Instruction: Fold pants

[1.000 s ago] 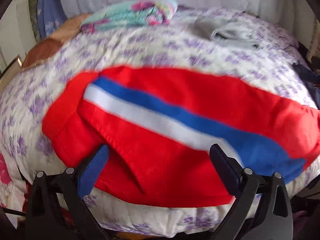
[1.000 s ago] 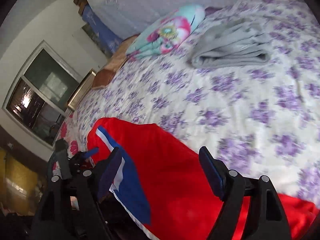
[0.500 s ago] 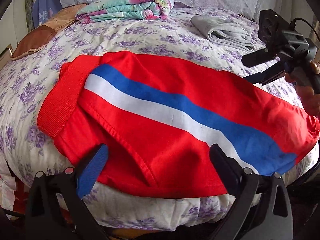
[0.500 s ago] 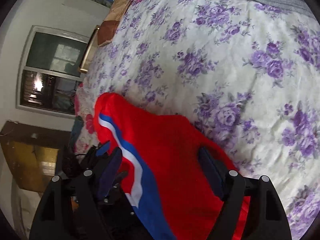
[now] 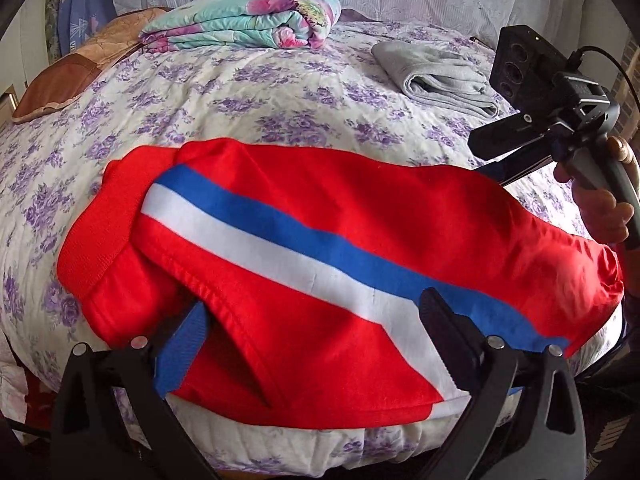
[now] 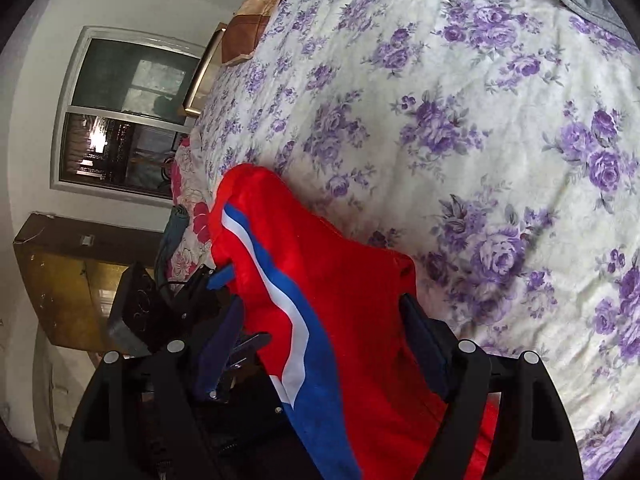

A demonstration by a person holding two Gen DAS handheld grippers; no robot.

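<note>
Red pants (image 5: 328, 248) with a blue and white side stripe lie folded lengthwise across the near edge of the bed, waistband at the left. My left gripper (image 5: 312, 332) is open, its fingers spread above the pants' near edge and not gripping. My right gripper (image 6: 324, 344) is open over the right end of the pants (image 6: 332, 320). It also shows in the left wrist view (image 5: 500, 172), at the pants' far right edge. The left gripper shows in the right wrist view (image 6: 224, 276), by the pants' far end.
The bed has a white sheet with purple flowers (image 5: 248, 100). A folded grey garment (image 5: 440, 76) and a folded floral blanket (image 5: 248, 24) lie at the back. A brown pillow (image 5: 68, 80) lies at the left. A window (image 6: 124, 116) and a cabinet (image 6: 64, 280) stand beyond the bed.
The left view has steadied and drawn back slightly from the pants. The right gripper rolled and dropped lower toward the pants' right end. The pants lie as before.
</note>
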